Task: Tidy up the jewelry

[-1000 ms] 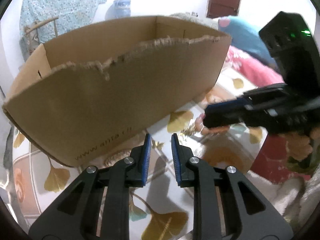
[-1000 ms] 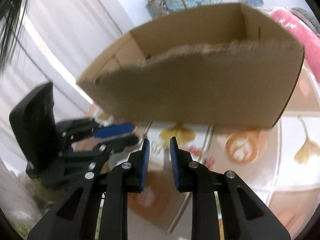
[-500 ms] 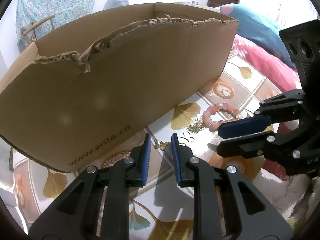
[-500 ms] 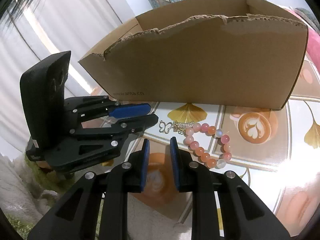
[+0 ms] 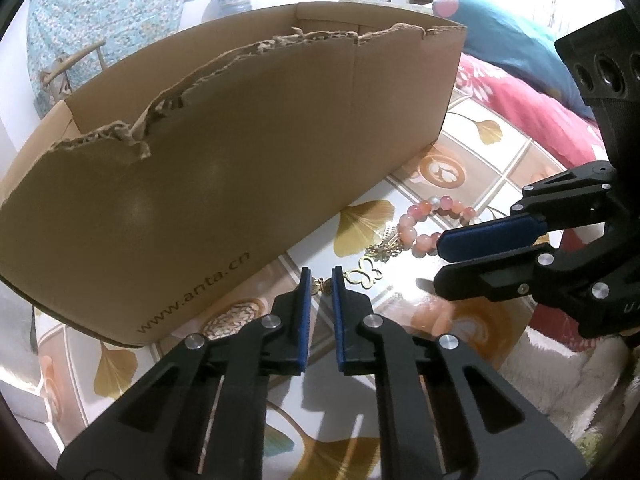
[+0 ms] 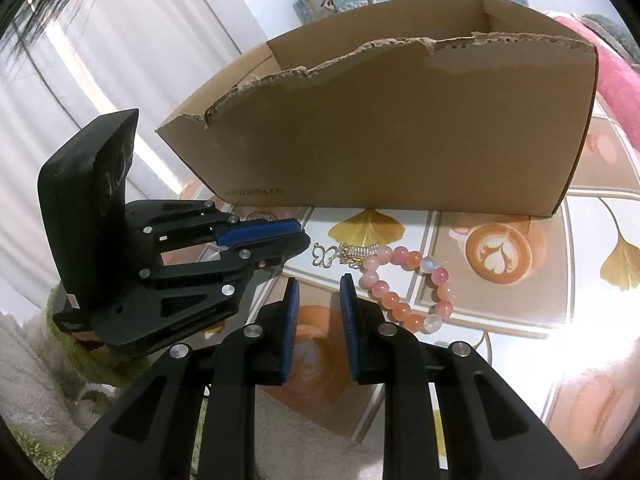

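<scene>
Left wrist view first: your left gripper (image 5: 320,276) sits low over the counter (image 5: 472,184), its jaws a narrow gap apart with nothing clamped, and a small gold charm (image 5: 319,286) lies on the surface right at their tips. Just beyond it is a gold butterfly pendant (image 5: 365,274), then a bunched gold chain (image 5: 386,246) that touches a pink bead bracelet (image 5: 430,224). Your right gripper (image 5: 440,258) reaches in from the right of that view, its blue pads (image 5: 492,234) close together and its tip over the near side of the bracelet; whether it touches the beads you cannot tell from here. Past the jewelry stands a cardboard box (image 5: 240,168) with a ragged torn top edge and a printed web address low on its near wall. From the right wrist view, your right gripper (image 6: 319,296) shows jaws slightly apart and holding nothing, with the bracelet (image 6: 404,286) lying just beside its right finger on the counter (image 6: 520,304). The butterfly pendant (image 6: 325,256) and chain (image 6: 356,252) lie a little further out, with the left gripper (image 6: 302,236) beside them, and the box (image 6: 400,128) stands behind. A pink and blue bedding pile (image 5: 520,92) lies beyond the counter.
</scene>
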Available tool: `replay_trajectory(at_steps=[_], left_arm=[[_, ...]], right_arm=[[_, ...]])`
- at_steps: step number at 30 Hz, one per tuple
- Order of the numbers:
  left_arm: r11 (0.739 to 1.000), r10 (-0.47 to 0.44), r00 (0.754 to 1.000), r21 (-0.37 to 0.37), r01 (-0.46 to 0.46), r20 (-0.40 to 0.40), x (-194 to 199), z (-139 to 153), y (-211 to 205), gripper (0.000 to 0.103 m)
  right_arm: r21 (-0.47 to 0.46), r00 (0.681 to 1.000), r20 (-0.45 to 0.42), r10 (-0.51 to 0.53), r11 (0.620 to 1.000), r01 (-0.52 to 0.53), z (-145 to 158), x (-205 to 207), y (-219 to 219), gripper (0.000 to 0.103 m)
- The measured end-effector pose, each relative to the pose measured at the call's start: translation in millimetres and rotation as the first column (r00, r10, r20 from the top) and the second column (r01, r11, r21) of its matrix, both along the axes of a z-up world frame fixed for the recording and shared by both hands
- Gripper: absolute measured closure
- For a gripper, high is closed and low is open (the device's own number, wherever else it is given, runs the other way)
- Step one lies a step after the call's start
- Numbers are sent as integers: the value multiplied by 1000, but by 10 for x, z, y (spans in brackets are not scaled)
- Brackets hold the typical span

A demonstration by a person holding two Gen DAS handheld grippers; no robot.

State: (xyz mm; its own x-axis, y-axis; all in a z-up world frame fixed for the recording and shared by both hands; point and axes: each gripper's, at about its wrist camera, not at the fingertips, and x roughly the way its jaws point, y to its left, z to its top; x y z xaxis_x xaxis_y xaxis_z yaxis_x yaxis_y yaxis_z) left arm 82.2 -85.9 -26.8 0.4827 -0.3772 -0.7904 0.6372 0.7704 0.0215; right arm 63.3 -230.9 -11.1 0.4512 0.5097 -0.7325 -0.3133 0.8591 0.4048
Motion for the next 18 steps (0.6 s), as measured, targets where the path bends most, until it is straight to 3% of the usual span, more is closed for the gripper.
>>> replay_trajectory(at_steps=[18], left_arm=[[999, 49, 999, -17, -49, -10, -76, -6, 221, 95]], right_arm=[[-54, 999, 6, 44, 998, -43, 80, 90, 201, 82]])
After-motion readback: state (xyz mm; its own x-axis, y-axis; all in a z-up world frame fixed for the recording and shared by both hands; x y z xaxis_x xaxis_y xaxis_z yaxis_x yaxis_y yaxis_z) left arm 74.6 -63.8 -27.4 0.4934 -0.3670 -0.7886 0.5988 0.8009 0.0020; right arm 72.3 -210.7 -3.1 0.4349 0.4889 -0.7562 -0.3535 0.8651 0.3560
